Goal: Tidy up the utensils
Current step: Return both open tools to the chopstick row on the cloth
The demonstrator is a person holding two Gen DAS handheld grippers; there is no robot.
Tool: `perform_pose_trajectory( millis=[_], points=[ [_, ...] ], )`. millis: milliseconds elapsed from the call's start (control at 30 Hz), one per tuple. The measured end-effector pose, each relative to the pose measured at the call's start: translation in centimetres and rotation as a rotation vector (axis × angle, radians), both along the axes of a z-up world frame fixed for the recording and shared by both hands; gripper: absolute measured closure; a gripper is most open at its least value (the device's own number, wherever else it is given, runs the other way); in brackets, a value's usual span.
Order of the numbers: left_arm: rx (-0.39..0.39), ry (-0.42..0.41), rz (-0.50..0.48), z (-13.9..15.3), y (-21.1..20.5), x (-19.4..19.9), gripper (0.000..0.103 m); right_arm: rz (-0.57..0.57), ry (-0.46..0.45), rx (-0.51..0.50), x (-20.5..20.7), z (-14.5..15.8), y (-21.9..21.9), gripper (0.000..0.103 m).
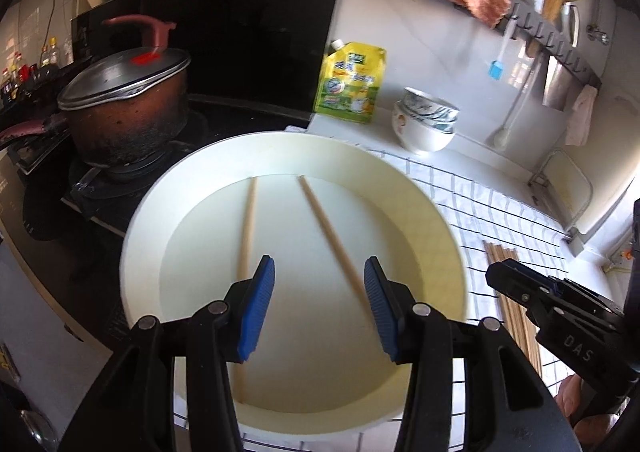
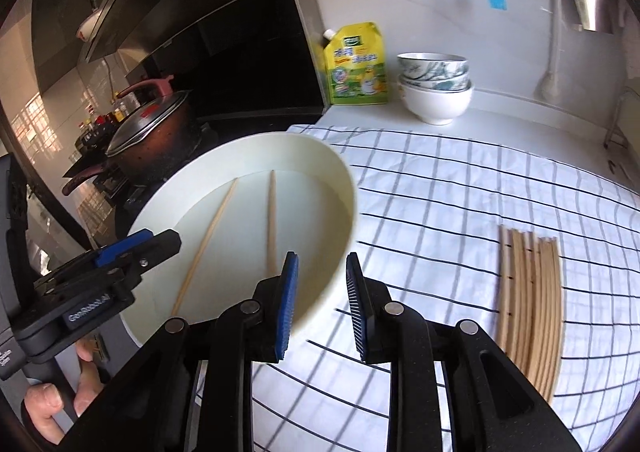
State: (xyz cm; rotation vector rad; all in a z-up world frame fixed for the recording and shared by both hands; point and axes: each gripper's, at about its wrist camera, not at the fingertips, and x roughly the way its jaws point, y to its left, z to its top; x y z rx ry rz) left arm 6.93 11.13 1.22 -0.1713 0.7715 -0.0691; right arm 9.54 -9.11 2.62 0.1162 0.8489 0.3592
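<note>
The left gripper [image 1: 319,272] hangs open over two loose wooden chopsticks [image 1: 330,232] in the round cream basin [image 1: 148,208]. The right gripper [image 2: 322,268] is open too, maybe straddling the basin's rim. More chopsticks [image 2: 530,300] lie on the checked white cloth [image 2: 432,188].

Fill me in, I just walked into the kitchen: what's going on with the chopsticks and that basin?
A person holds a gripper in each hand. The left gripper hovers open over a cream basin with two loose chopsticks inside. The right gripper is open too, its fingers either side of the basin's rim. A neat row of chopsticks lies on the checked cloth. Neither gripper holds anything.
</note>
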Motion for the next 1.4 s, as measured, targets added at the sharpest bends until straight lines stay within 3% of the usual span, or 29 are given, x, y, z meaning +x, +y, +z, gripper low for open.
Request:
perform_pose_trajectory(
  millis=[433, 800, 1100, 1400],
  points=[
    [0.008, -0.016, -0.079, 1.1, -5.2, -1.2, 0.053, -0.162, 0.003, 0.033, -3.1, -0.6, -8.7, 0.077],
    [0.012, 0.017, -0.213, 0.6, -13.2, -1.1, 0.051, -0.292, 0.046, -0.007, -5.1, -3.4, -17.5, 0.075],
    [0.013, 0.059, -0.3, -1.0, -19.8, -1.3, 0.05, -0.275, 0.084, -0.063, -5.3, -6.0, -19.8, 0.073],
    [0.049, 0.129, -0.309, -4.4, -22.6, -0.9, 0.043, -0.27, 0.123, -0.052, -5.0, -8.3, -20.7, 0.072]
  ],
)
